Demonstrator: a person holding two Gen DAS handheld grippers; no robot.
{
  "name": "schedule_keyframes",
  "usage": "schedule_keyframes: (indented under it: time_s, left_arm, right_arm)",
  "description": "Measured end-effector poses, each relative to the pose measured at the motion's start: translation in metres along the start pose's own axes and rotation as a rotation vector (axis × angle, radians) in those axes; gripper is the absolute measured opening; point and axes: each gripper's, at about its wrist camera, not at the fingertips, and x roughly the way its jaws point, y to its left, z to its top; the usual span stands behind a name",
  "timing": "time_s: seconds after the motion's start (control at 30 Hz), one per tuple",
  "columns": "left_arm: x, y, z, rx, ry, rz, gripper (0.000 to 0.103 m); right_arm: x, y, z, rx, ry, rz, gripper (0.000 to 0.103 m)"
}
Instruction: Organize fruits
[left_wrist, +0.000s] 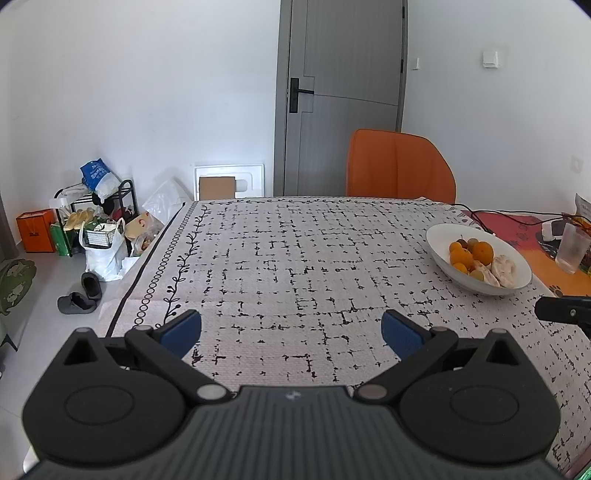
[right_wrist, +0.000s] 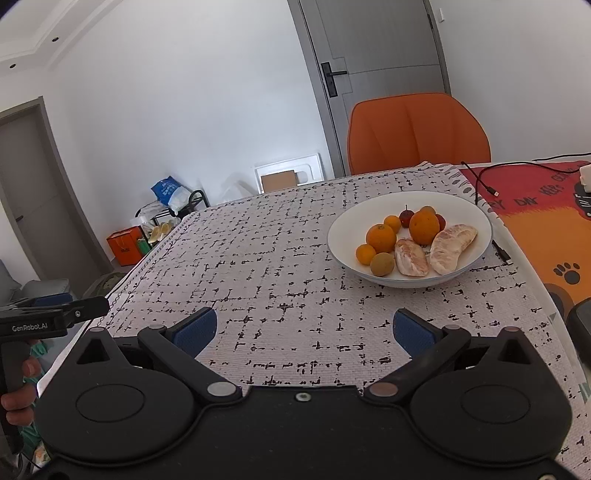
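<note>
Nearest the lens in the left wrist view, the left gripper hangs over the table with its blue-padded jaws spread wide and nothing between them. The right gripper stands the same way, jaws wide and empty, above the tablecloth, a pale woven sheet crossed with broken black lines and edged with a leaf-and-ring border.

In the right wrist view the white bowl sits at about one o'clock on the cloth. It holds two large oranges, smaller tangerines, a greenish-yellow fruit, small red fruits and two peeled pomelo segments. A black cable runs just beside the bowl's far rim onto a red and orange mat at two o'clock.

Past the table's far edge an orange chair stands at twelve o'clock, with a grey door behind it. At ten o'clock, on the floor by the white wall, are a cluttered black rack, an orange box and grey slippers.
</note>
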Motion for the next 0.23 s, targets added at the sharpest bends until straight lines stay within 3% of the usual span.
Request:
schedule_keyframes:
  time_s: [0.23]
  left_arm:
    - [0.0001,0.0002,0.0003,0.000,0.006,0.000,0.103]
  right_arm:
    - [0.0013,-0.0010,-0.0011,0.002,0.005,-0.002,0.103]
